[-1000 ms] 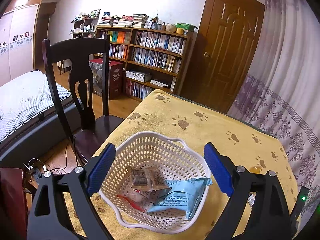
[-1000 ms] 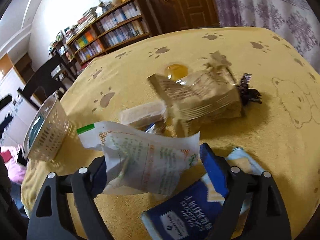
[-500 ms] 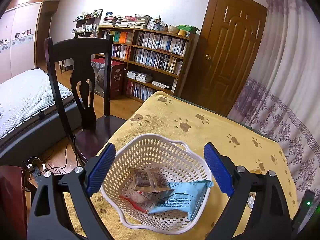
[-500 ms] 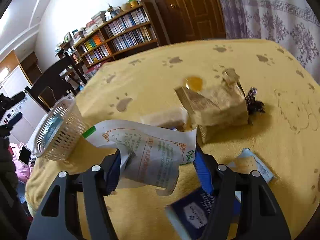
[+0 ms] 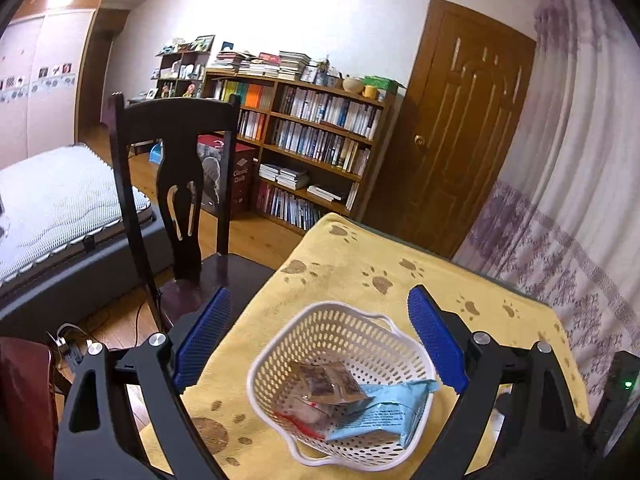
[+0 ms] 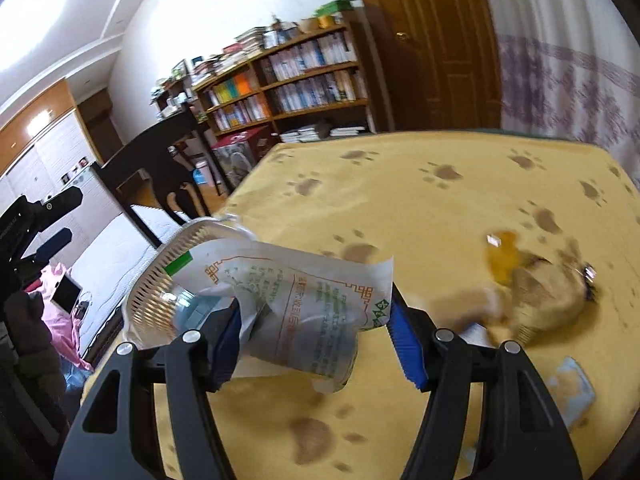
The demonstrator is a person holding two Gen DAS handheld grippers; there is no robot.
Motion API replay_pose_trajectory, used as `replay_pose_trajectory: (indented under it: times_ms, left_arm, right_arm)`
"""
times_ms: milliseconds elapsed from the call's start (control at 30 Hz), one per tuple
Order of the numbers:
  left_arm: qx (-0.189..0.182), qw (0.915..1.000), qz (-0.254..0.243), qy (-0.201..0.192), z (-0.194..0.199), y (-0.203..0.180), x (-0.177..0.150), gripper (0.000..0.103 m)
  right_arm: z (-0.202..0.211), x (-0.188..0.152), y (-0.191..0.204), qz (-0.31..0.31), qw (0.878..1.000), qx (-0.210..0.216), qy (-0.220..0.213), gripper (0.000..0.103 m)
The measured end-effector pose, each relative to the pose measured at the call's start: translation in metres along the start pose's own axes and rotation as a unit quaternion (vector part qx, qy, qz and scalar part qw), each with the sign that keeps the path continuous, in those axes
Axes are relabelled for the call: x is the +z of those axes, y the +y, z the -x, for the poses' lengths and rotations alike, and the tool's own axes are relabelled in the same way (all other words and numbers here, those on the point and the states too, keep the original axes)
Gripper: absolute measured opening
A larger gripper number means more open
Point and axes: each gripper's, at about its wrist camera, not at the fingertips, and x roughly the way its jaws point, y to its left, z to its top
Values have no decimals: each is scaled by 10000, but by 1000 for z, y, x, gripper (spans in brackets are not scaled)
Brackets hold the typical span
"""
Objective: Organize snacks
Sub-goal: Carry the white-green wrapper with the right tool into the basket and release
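Left wrist view changes little from one second ago: the left hand-held gripper [image 5: 320, 340] hangs with its blue pads far apart and grips nothing, and in the lower middle of the frame the white basket [image 5: 320, 322] stands on the yellow cloth of the desk [image 5: 360, 256], only a bit lower in the frame than before. In the basket lie a brown snack packet [image 5: 326, 382] and a light blue packet [image 5: 384, 412], with something red and white under them that I cannot name. Right wrist view shows the real change. The right hand-held gripper [image 6: 316, 328] is clamped on a white snack bag [image 6: 288, 300] with green and orange print; a second ago this bag was low over the other snacks, and now it is lifted and carried to the left, so that its far end overlaps the rim of the basket [image 6: 160, 276] at the left of the frame. A tan bag [image 6: 548, 292] and an orange sweet [image 6: 502, 256] are blurred at the right, near the desk edge. I judge the bag is almost at the basket, and several snacks wait behind.
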Motion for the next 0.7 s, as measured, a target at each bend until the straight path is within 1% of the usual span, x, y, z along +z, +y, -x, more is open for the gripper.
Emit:
replay_pose_trajectory:
  times_ms: [233,333,467,567,700]
  left_arm:
    - [46,9994,282,-209,11,21,11,91]
    - [21,9989,385,-252,13,28,14,91]
    - [-54,9985,471,-260,15,32,15,91]
    - [-127,9986,459,-229,13,29,14,92]
    - [-157,9986,471,-205,12,29,15,93]
  right_arm:
    - [-32,31,73,389,9989,262,-8,65]
    - [-51,38,96,476,9985,273,68,65]
    - [-76,43,114,384,9983,343,273,68]
    - [-89,44,117,217,9980,423,421,69]
    - [-91,40,114,129,9982,440,390,75]
